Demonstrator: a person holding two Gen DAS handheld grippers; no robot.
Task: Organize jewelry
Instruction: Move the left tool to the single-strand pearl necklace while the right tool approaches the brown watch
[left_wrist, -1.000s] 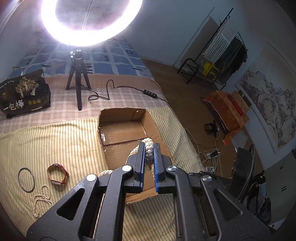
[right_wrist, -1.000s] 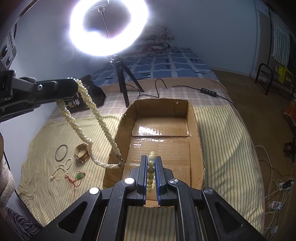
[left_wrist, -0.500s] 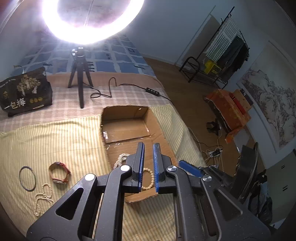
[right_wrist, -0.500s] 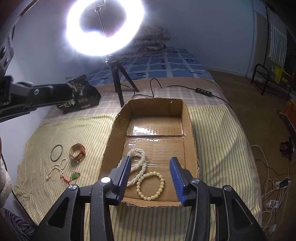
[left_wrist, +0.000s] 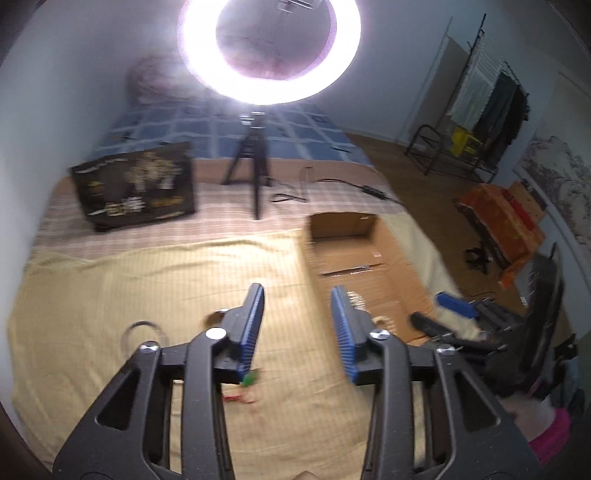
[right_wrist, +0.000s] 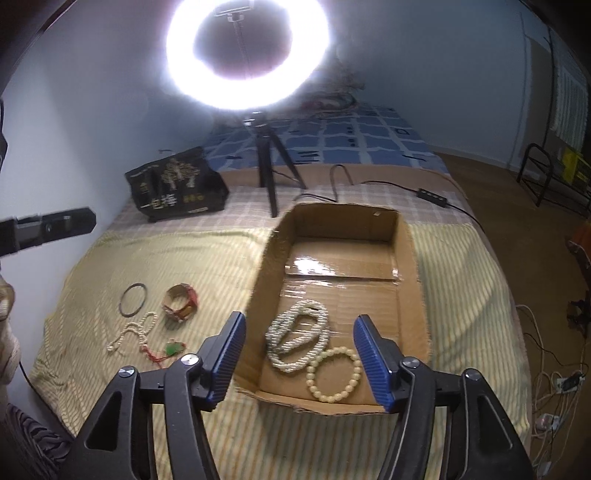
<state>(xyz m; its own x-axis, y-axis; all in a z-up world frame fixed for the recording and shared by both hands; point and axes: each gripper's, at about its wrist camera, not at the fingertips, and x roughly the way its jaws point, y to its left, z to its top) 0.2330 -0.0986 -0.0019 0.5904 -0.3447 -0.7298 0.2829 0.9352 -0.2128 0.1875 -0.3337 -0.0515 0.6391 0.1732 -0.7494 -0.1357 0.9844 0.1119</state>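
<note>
My ring light (right_wrist: 246, 55) blows out white in both views — glare on the taped cardboard box (right_wrist: 406, 254). My left view smears with motion blur; edges bend and darken.

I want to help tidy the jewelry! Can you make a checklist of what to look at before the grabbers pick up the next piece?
1. Left gripper empty, jaws opening: ok.
2. Right gripper empty, jaws opening: ok.
3. Pearl necklace and bead bracelet lying inside the cardboard box: ok.
4. All jewelry boxed: not ok. The thin bangle, red-and-gold bracelet, small pearl strand and green pendant lie on the striped cloth.
5. Left wrist view sharp enough to aim: not ok, blurred.
</note>
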